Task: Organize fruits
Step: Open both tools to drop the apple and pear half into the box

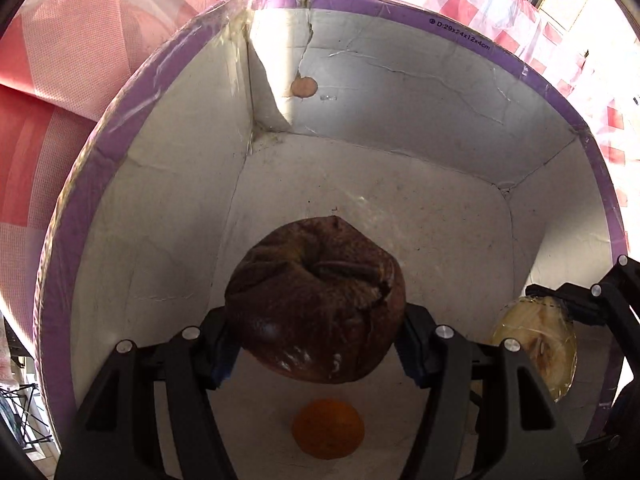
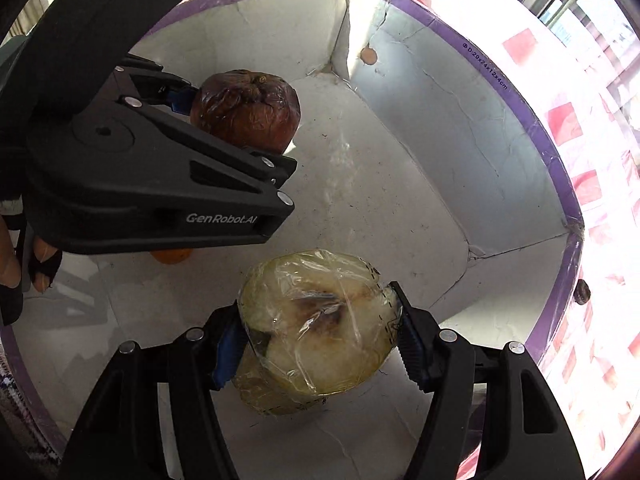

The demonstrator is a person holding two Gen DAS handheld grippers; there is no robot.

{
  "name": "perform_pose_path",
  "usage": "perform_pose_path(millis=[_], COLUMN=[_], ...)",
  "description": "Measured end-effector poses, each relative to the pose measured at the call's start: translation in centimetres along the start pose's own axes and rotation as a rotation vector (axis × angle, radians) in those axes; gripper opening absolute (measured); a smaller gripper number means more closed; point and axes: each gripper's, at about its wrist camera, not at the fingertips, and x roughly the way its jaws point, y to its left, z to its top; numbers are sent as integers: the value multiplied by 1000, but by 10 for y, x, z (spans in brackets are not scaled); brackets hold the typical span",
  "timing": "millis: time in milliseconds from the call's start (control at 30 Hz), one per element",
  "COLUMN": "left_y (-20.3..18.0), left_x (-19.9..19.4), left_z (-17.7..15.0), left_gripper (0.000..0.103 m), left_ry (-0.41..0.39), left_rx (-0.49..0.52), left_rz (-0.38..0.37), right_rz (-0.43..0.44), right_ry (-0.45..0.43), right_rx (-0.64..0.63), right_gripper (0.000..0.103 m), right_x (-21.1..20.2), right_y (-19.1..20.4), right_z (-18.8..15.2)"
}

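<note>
Box (image 1: pixel 400 80): white inside, purple rim; an orange (image 1: pixel 328 428) lies on its floor. Left gripper (image 1: pixel 316 344) clamped across a wrinkled brown fruit (image 1: pixel 316 304), puckered end facing up, held above the floor, likely for setting down. Right gripper (image 2: pixel 316 340) clamped on a wrapped pale fruit (image 2: pixel 316 328), long axis roughly across the jaws, low inside the box.

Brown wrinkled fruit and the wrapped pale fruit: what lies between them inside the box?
Only bare white box floor lies between the brown wrinkled fruit and the wrapped pale fruit; the right wrist view shows this. The orange sits off to the side.
</note>
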Motion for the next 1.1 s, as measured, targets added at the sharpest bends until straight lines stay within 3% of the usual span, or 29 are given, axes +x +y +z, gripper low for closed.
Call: perform_pose_path(millis=[500,600,833,1100], left_y=[-3,-4,-21,-21], left_x=[3,-4,-27,-31], left_z=[1,3,6,9], left_gripper=[67,68,83,84], left_ry=[15,-35,-140,-150], left_rx=[-3,-18,42,47], left_rz=[0,3,40,48], right_rz=[7,11,24,43], right_ry=[-27,-36,-57,-87], right_rx=[57,62,77,93], right_gripper=[72,72,72,72], right_x=[0,-1,-7,-18], right_y=[-8,-8,-12,-19], right_z=[14,12,9,7])
